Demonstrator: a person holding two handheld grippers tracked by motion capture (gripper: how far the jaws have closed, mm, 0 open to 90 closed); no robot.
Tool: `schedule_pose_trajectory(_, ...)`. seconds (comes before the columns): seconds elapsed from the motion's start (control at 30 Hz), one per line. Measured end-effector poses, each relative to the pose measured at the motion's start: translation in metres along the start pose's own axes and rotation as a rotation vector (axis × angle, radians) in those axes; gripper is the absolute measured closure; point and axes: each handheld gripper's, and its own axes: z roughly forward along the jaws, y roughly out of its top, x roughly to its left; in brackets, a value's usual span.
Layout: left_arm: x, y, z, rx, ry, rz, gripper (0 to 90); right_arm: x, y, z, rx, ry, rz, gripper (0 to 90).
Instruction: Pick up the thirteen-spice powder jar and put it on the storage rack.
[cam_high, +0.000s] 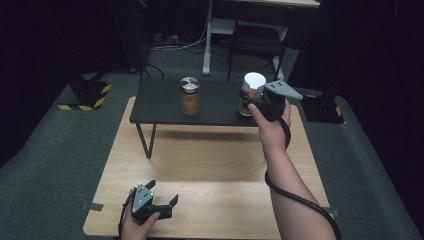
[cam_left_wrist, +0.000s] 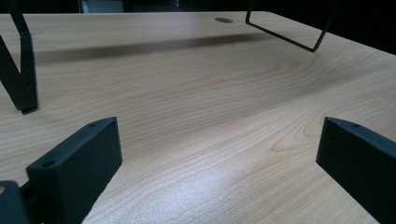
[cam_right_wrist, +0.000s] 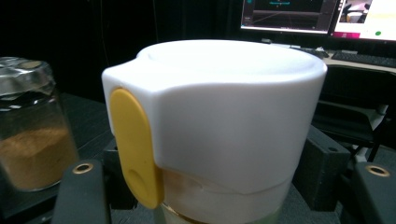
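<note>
My right gripper (cam_high: 248, 102) is shut on a jar with a white lid (cam_high: 253, 82) over the right end of the black shelf (cam_high: 160, 102). In the right gripper view the white lid (cam_right_wrist: 224, 116) with its yellow tab (cam_right_wrist: 135, 149) sits close up, and the black fingers (cam_right_wrist: 81, 196) clamp the jar just under it. A glass jar of brown powder (cam_high: 190, 96) with a silver lid stands upright at the shelf's middle, and the same glass jar (cam_right_wrist: 30, 135) is at the left of the right gripper view. My left gripper (cam_high: 162, 192) rests open near the table's front left with nothing between its fingers (cam_left_wrist: 79, 163).
The black shelf stands on thin wire legs (cam_left_wrist: 23, 70) across the back of the wooden table (cam_high: 210, 170). Behind the table are a desk frame and a chair (cam_high: 257, 37). Monitors (cam_right_wrist: 317, 16) glow at the far right in the right gripper view.
</note>
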Motion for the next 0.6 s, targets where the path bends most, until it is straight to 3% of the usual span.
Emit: schedule_pose_trajectory(0.6,0.0,0.0,0.0,-0.001,-0.001,0.002,0.5,-0.003,-0.005,0.012,-0.003,0.009,0.007,30.2)
